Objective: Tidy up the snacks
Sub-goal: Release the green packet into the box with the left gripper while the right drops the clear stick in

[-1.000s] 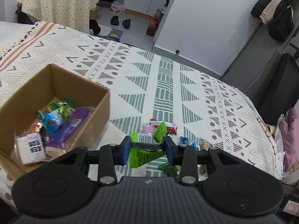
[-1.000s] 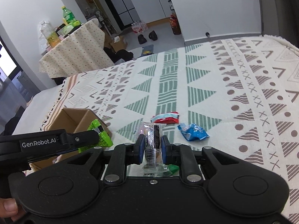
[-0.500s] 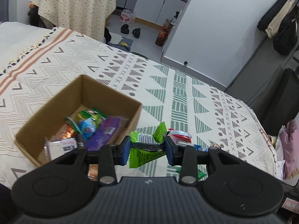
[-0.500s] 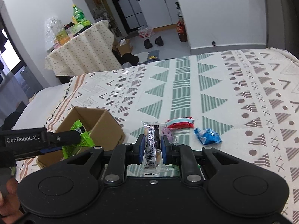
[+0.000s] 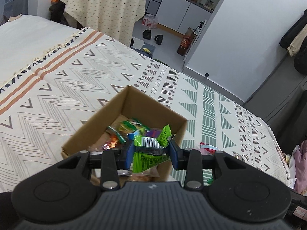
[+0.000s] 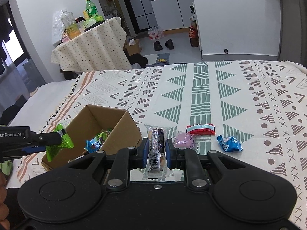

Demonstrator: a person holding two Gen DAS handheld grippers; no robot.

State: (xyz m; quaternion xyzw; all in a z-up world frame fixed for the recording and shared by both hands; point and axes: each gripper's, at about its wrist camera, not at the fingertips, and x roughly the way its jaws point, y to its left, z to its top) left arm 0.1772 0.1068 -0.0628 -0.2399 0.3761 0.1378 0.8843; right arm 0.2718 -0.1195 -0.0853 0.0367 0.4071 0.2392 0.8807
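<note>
My left gripper is shut on a green snack packet, held above the near edge of the open cardboard box, which holds several snacks. The right wrist view shows that same green snack packet hanging at the box. My right gripper is shut on a clear-wrapped dark snack bar, raised over the patterned cloth to the right of the box. On the cloth lie a pink packet, a red packet and a blue packet.
The cloth covers a bed-like surface; its right edge drops off near a pink bundle. Beyond stand a small table with a dotted cover carrying bottles, shoes on the floor and white cabinets.
My left gripper has carried the green packet leftward from beside the loose snacks to over the box. My right gripper has risen and shifted left with the snack bar, closer to the box.
</note>
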